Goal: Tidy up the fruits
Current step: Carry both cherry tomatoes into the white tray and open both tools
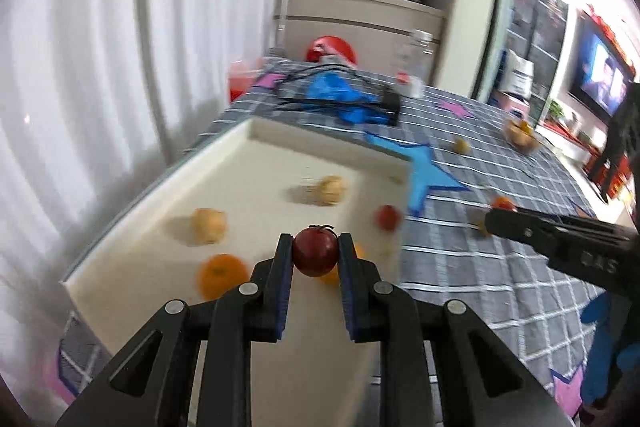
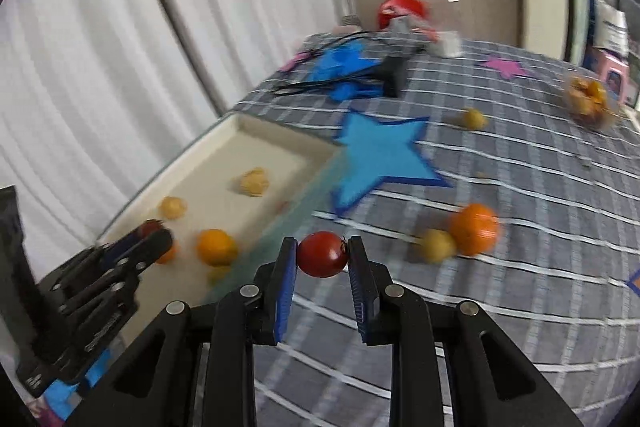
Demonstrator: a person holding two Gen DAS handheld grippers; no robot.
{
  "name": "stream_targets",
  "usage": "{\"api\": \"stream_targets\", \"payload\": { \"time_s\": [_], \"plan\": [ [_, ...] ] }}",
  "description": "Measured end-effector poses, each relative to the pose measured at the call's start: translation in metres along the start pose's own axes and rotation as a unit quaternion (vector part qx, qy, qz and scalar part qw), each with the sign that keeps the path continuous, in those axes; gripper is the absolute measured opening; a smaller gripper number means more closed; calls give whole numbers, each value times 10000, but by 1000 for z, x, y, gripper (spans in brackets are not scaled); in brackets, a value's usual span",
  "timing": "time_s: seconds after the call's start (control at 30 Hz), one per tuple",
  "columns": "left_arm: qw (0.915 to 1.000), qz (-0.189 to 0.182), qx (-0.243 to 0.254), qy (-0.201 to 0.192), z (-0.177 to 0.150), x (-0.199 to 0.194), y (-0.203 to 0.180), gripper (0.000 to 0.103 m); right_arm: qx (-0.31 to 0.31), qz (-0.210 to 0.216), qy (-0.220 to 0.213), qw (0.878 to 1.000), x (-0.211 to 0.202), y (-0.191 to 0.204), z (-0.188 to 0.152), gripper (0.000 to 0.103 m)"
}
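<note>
**A:** Dark red fruit (image 1: 315,251) pinched tight in the left gripper (image 1: 315,247), hanging over the cream tray (image 1: 120,227), above the orange (image 1: 220,273) and pale fruits in there.

**B:** Yep, and the right gripper (image 2: 322,253) is clamped on a red tomato (image 2: 323,254) too, over the grey checked tablecloth (image 2: 520,307) just off the tray's edge. Another orange (image 2: 476,229) and a yellowish fruit (image 2: 436,245) sit touching on the cloth nearby.

White pleated curtains (image 1: 80,87), cream cabinet (image 1: 360,15), lit television (image 1: 604,75), shelving (image 1: 540,7).
</note>
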State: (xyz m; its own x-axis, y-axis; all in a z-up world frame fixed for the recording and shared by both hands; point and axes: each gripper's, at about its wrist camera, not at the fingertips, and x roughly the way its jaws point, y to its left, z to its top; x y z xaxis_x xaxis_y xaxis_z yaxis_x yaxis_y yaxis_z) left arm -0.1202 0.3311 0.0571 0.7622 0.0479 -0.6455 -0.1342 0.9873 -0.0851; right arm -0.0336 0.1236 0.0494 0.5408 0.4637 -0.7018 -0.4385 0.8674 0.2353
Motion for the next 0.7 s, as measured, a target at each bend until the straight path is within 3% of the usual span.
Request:
{"api": "stream_targets", "payload": {
  "time_s": [0.23,0.37,0.4,0.47,0.5,0.53,0.6,0.7],
  "plan": [
    [9991,273,-315,91,-3,9,39,24,-61,709,297,9970,32,41,16,27],
    [9988,352,-322,139,-6,15,44,25,-286,795,460,9954,47,63,20,27],
    [9987,382,-312,145,-7,15,43,26,-314,789,512,9951,51,66,20,28],
    [9986,406,-281,201,-8,19,40,37,-345,692,565,9954,55,68,19,28],
    [9986,393,-281,225,-9,20,39,55,-342,660,573,9956,56,68,19,36],
    [9986,386,-289,220,-10,19,38,71,-328,640,572,9958,55,68,19,69],
    [9989,367,-262,145,-12,16,35,79,-263,531,407,9974,48,62,19,103],
    [9994,309,-106,141,-12,12,25,80,-226,346,158,9990,31,48,19,103]
  ]
}}
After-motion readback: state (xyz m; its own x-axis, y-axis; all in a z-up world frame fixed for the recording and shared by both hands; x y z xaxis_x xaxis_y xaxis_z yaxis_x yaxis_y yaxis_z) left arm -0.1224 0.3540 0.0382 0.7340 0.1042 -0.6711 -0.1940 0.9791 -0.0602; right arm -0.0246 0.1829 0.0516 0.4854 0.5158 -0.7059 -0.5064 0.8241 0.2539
